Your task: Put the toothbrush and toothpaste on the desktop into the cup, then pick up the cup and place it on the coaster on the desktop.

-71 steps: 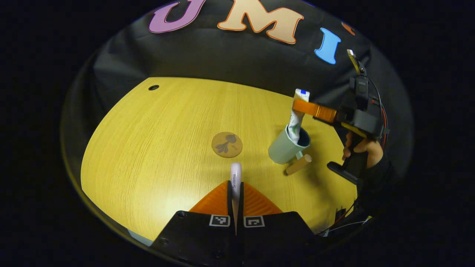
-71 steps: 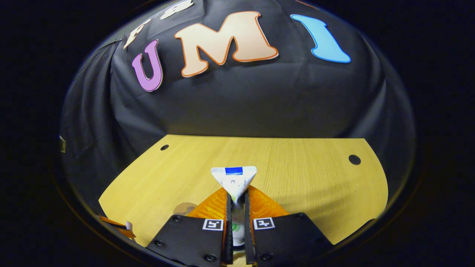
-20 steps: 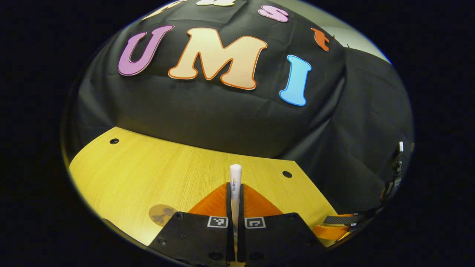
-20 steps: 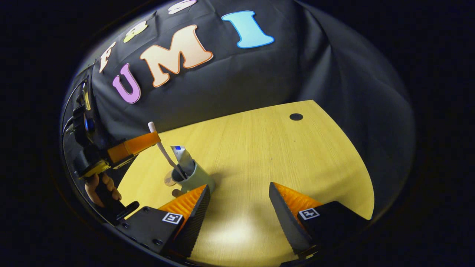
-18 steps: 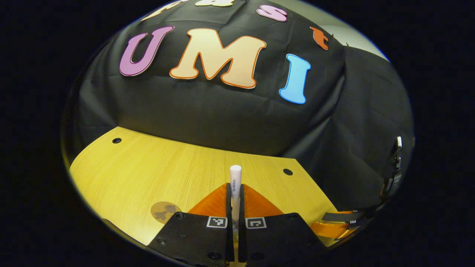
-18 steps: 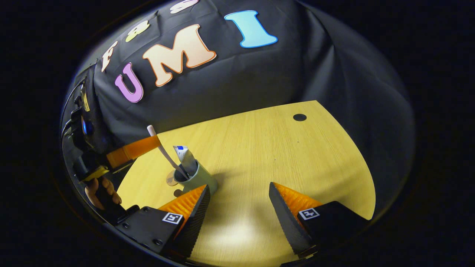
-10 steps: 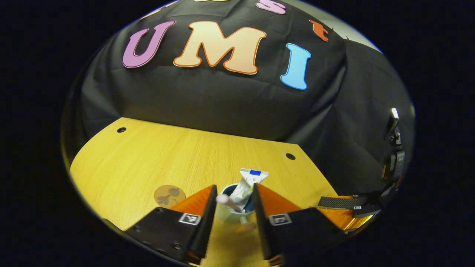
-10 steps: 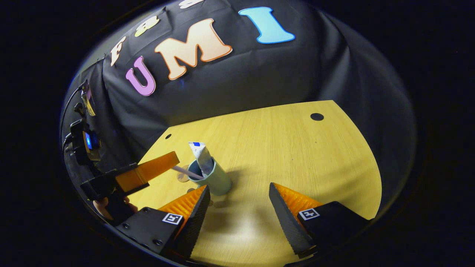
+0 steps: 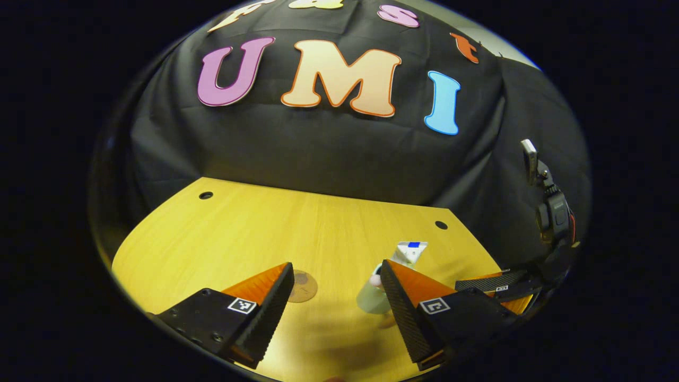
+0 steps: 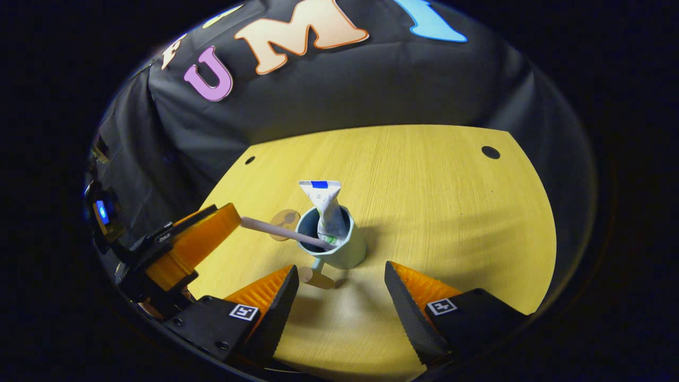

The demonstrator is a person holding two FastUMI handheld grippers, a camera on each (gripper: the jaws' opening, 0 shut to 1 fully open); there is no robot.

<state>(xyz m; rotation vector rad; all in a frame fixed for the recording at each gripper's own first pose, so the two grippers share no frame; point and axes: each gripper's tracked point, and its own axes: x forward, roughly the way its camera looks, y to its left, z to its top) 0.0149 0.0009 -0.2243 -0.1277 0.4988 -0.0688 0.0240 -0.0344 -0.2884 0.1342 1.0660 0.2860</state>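
In the left gripper view, the left claw (image 9: 335, 305) stood wide apart with nothing between its fingers, hanging above the tabletop (image 9: 254, 233); past its right finger the cup (image 9: 371, 298) stood with the toothpaste (image 9: 407, 252) sticking up out of it, the coaster (image 9: 302, 285) lay on the wood just to the cup's left, apart from it, and part of the right claw (image 9: 498, 289) showed at the far right. The risk I judged from here was that this claw, so near the cup, might knock it as it drew off, and a knock could tip a cup made top-heavy by its contents. In the right gripper view, the right claw (image 10: 342, 297) was likewise spread wide and held nothing, poised just short of the cup (image 10: 339, 249), whose handle (image 10: 316, 276) pointed toward it. The toothpaste (image 10: 326, 209) stood upright inside; the toothbrush (image 10: 281, 232) lay at a low slant across the rim, its outer end reaching to the tip of the left claw (image 10: 199, 241), though whether they touched could not be told. The coaster (image 10: 285, 218) lay beyond the toothbrush. A tilted or jerky lift could send that leaning toothbrush sliding out, and a grip on the rounded wall might slip.
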